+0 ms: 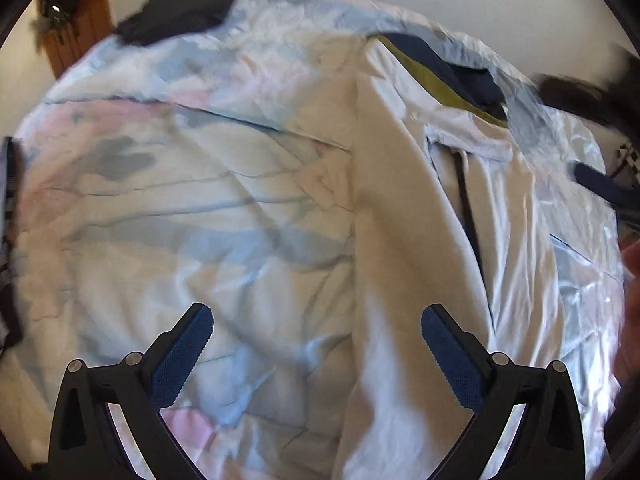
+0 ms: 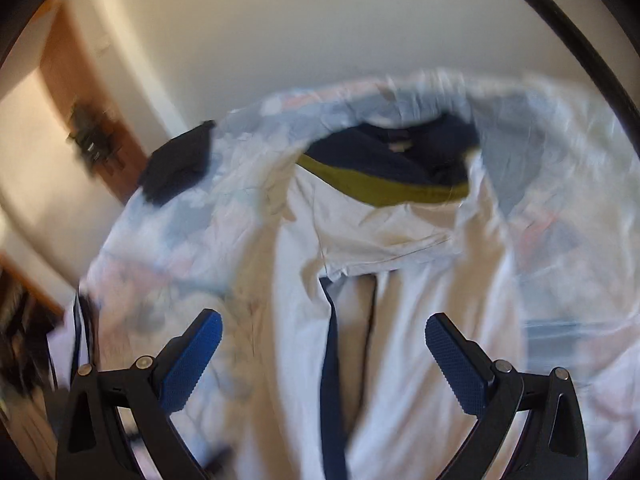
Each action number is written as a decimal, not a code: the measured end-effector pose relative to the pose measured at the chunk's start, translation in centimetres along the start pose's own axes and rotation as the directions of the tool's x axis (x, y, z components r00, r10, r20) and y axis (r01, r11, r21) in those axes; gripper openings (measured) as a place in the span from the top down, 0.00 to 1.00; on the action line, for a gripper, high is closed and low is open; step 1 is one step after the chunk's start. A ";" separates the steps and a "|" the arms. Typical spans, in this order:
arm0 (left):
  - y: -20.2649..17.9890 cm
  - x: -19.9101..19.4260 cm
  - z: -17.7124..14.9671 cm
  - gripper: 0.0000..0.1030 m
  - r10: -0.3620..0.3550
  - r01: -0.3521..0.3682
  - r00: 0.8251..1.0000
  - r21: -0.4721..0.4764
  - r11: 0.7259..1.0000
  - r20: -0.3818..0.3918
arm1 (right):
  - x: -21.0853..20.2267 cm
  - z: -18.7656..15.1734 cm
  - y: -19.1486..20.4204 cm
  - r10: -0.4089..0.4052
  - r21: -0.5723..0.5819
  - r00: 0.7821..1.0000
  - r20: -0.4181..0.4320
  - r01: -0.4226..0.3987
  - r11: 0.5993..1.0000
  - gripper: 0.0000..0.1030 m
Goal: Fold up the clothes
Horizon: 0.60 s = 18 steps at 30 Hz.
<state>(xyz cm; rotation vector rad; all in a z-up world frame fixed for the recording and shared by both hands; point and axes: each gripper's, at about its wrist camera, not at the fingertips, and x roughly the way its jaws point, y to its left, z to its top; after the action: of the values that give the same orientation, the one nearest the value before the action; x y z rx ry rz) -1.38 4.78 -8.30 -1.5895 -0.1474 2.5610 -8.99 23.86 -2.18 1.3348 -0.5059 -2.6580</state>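
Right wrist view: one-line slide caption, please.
Open right gripper above a white garment spread on a patterned bedcover.

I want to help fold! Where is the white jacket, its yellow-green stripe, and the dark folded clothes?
white jacket [image 2: 400, 360]: right wrist view, on its front panel.
yellow-green stripe [image 2: 376, 190]: right wrist view, mid-band.
dark folded clothes [image 1: 180, 12]: left wrist view, top of the pile.

Bedspread [image 1: 160, 208] left of white garment [image 1: 400, 240] lies bare

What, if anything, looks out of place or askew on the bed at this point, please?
The white garment lies only partly folded and rumpled on the wrinkled patterned duvet. A dark garment sits bunched at the far edge of the bed. Nothing looks spilled or damaged.
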 end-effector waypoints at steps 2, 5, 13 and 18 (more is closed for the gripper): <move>0.1 0.3 0.4 0.00 -0.026 0.026 1.000 0.007 1.000 0.017 | 3.0 1.1 -0.8 0.008 0.092 0.999 -0.050 -0.003 0.996 0.00; 0.6 0.2 0.5 0.00 -0.023 0.022 0.997 0.021 1.000 0.070 | 6.4 2.3 -2.0 0.028 0.184 0.994 -0.102 -0.009 0.983 0.01; 2.5 1.8 1.1 0.00 -0.030 0.031 0.997 -0.027 0.999 0.066 | 12.1 3.9 -3.8 0.084 0.388 0.984 -0.155 -0.018 0.922 0.13; 2.5 3.4 0.6 0.00 -0.032 0.032 0.999 -0.017 0.999 0.015 | 12.7 4.3 -5.7 0.018 0.438 0.992 -0.124 0.038 0.898 0.24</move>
<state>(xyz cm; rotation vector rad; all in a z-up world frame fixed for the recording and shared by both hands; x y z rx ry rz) -3.53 2.82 -11.46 -1.5621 -0.1954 2.5548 -19.86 26.91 -11.41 1.6018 -1.1396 -2.5354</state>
